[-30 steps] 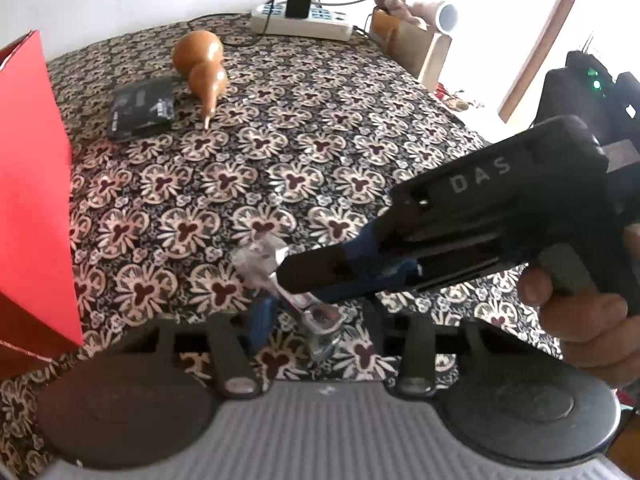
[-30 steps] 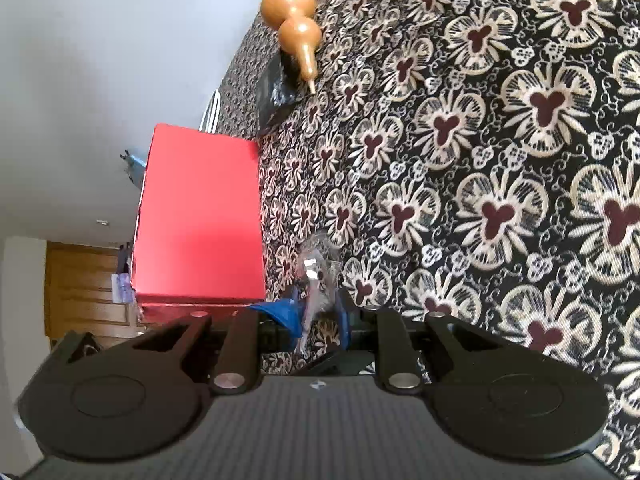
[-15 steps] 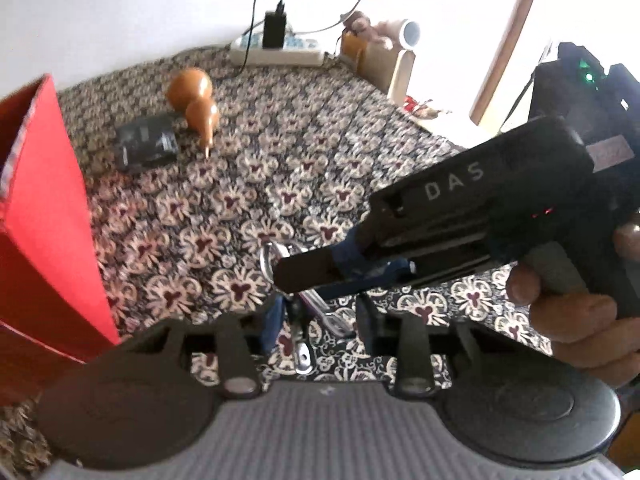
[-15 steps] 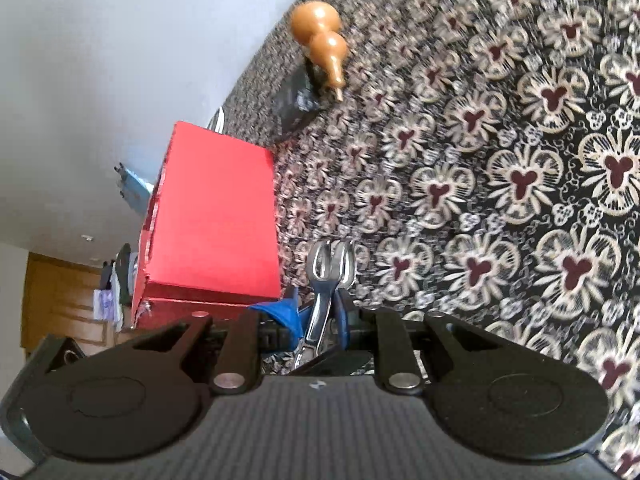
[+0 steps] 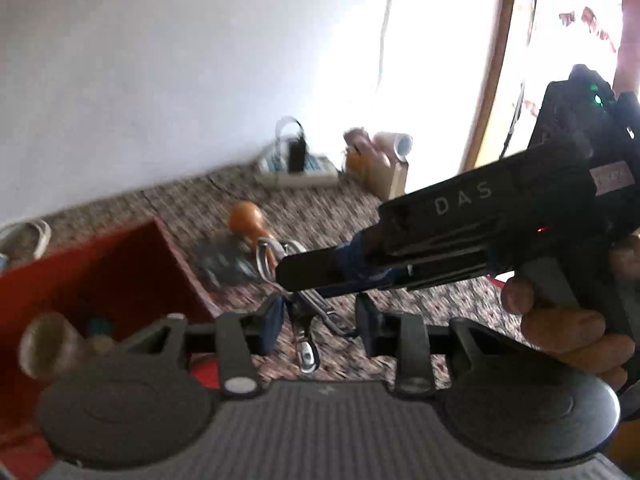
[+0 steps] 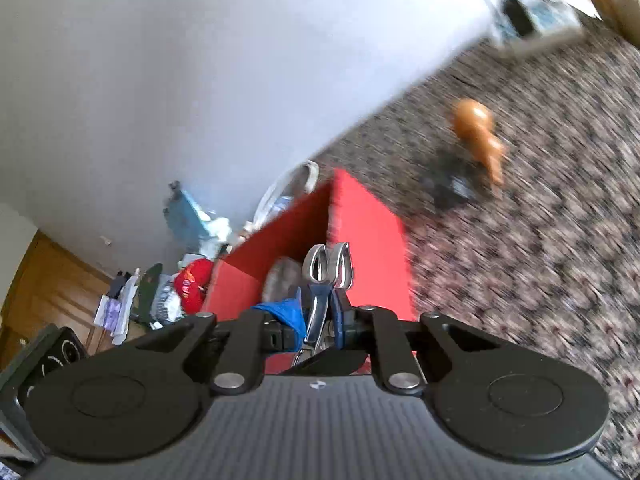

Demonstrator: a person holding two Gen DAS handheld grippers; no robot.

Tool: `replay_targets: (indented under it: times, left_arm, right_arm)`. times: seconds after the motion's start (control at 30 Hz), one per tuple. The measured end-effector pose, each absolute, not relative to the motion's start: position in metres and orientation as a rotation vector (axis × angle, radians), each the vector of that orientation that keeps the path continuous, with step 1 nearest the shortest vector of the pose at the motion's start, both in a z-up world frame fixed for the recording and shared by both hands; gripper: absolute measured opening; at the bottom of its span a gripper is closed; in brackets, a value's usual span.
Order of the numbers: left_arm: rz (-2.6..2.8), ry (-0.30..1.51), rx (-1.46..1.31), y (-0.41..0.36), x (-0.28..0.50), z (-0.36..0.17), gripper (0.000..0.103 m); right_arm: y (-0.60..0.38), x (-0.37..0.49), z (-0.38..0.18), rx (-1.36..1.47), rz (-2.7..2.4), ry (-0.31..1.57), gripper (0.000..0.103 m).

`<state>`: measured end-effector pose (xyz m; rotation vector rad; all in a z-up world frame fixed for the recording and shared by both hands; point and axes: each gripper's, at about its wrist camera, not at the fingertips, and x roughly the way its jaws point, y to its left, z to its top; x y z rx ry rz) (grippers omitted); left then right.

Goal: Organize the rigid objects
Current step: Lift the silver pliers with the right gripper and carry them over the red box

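My right gripper [image 6: 320, 320] is shut on a metal tool with two ring handles [image 6: 328, 266] and holds it in the air over the open red box [image 6: 372, 236]. The left wrist view shows the same tool [image 5: 306, 320] gripped by the right gripper [image 5: 288, 276], between the open jaws of my left gripper [image 5: 320, 324]; whether the left fingers touch it I cannot tell. The red box [image 5: 100, 272] is at the left and holds a wooden object [image 5: 44, 344]. A brown gourd [image 5: 250, 220] and a dark flat packet [image 5: 224, 264] lie on the patterned cloth.
A power strip with a plug [image 5: 296, 168] and a wooden holder [image 5: 384, 168] stand at the table's far edge by the white wall. Clutter [image 6: 188, 280] lies on the floor beyond the box. A hand [image 5: 568, 320] holds the right gripper.
Both grippers have risen from the table and moved left toward the red box, carrying the metal tool. The views now tilt up and are blurred by motion.
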<state>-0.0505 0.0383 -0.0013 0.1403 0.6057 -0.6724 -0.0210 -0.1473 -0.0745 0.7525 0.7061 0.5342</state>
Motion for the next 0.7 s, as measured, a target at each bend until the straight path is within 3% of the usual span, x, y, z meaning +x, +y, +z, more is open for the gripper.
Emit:
replay_targets:
  times: [0.27, 0.7]
  left_arm:
    - [-0.600, 0.604, 0.150, 0.094, -0.003, 0.017, 0.033]
    - [-0.555, 0.824, 0.142, 0.139, 0.071, -0.025, 0.033]
  right_arm:
    - [-0.080, 0.037, -0.049, 0.685, 0.589, 0.689, 0.000]
    - [-0.008, 0.096, -0.077, 0.603, 0.476, 0.820, 0.000]
